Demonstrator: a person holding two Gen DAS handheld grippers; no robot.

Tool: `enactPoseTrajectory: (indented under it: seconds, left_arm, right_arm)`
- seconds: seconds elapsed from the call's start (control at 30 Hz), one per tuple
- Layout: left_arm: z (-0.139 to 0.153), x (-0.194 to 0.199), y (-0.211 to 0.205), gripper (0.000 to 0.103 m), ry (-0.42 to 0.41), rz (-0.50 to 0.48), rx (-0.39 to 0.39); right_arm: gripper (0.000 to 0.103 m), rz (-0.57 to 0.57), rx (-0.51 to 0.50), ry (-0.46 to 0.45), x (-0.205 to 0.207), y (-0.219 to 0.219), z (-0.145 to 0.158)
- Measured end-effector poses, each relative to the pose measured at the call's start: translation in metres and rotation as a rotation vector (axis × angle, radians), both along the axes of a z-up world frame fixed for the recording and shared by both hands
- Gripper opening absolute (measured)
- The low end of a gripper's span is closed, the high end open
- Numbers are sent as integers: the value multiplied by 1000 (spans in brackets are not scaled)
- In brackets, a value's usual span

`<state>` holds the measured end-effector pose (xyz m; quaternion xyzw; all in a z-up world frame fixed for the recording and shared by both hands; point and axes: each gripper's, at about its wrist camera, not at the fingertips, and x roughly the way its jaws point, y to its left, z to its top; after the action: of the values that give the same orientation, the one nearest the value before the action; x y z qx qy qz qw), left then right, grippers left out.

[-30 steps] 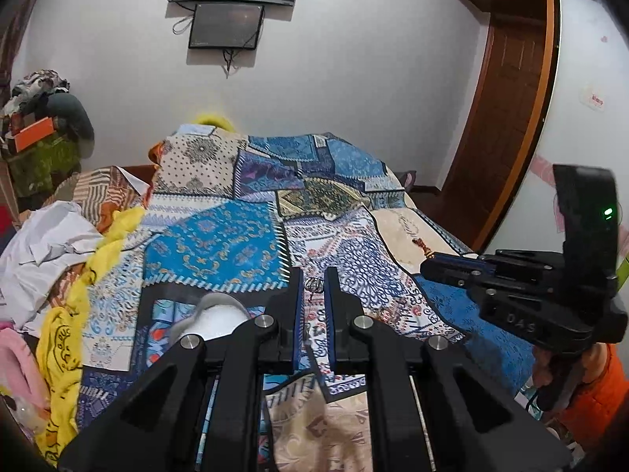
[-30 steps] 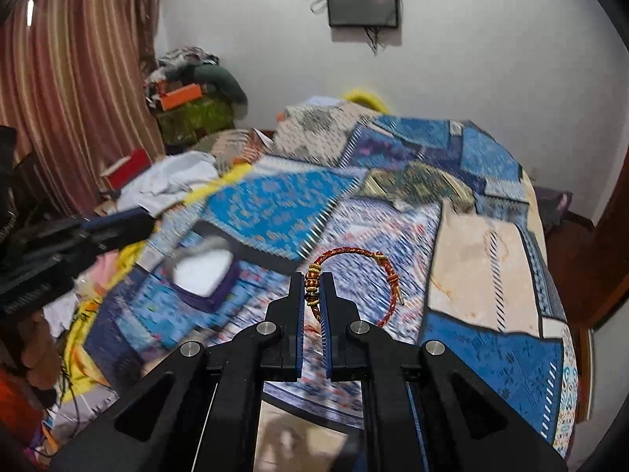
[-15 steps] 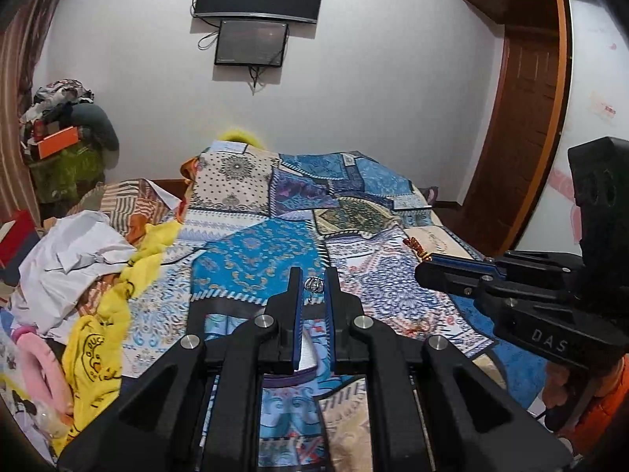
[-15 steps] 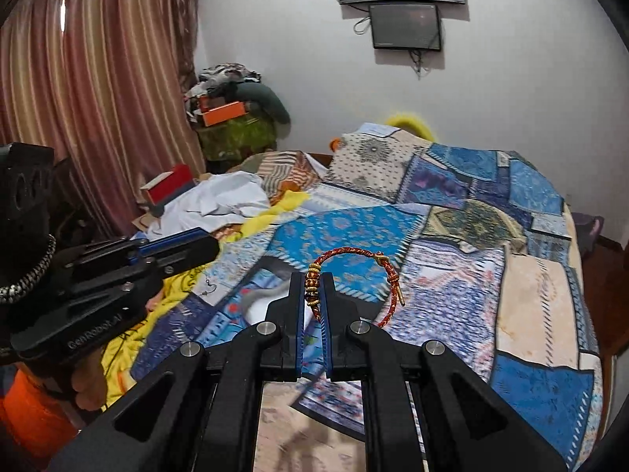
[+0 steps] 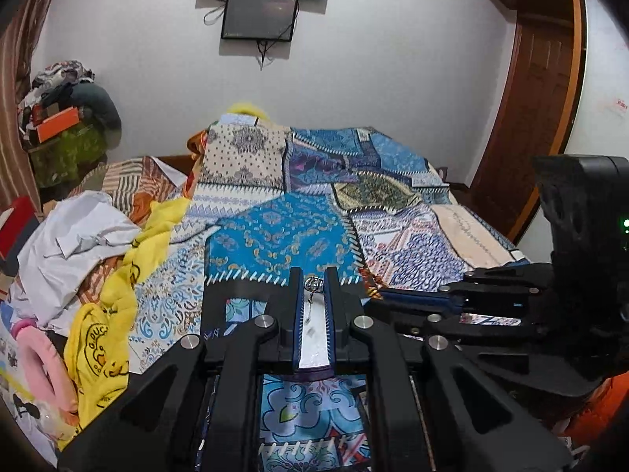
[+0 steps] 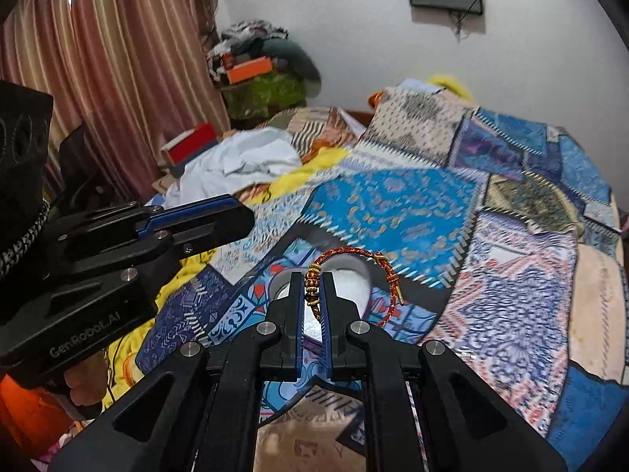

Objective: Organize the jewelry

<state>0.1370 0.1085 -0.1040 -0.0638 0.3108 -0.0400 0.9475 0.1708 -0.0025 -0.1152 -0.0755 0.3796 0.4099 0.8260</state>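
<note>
The left gripper [image 5: 314,287] pinches a small silver ring [image 5: 313,284] at its tips; the right gripper [image 6: 313,287] is clamped on the beaded knot of a red-and-gold braided bracelet [image 6: 387,275], its loop arcing toward 2 o'clock. Beneath both sits a white-lined, heart-shaped jewelry box [image 6: 350,279] on a glossy patchwork bedspread [image 6: 393,208]. Crumpled white and yellow cloth [image 5: 78,236] lies at 9 o'clock; a dark wall screen [image 5: 257,15] hangs at 12, striped curtains [image 6: 98,59] at 10.
</note>
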Motion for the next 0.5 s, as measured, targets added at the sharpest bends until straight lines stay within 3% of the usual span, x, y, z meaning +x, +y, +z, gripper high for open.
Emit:
enactPoseTrajectory:
  seconds: [0.5]
  left_arm:
    - [-32, 23, 26, 8, 68, 2, -22]
  right_arm:
    - [6, 93, -94, 146, 29, 42, -47]
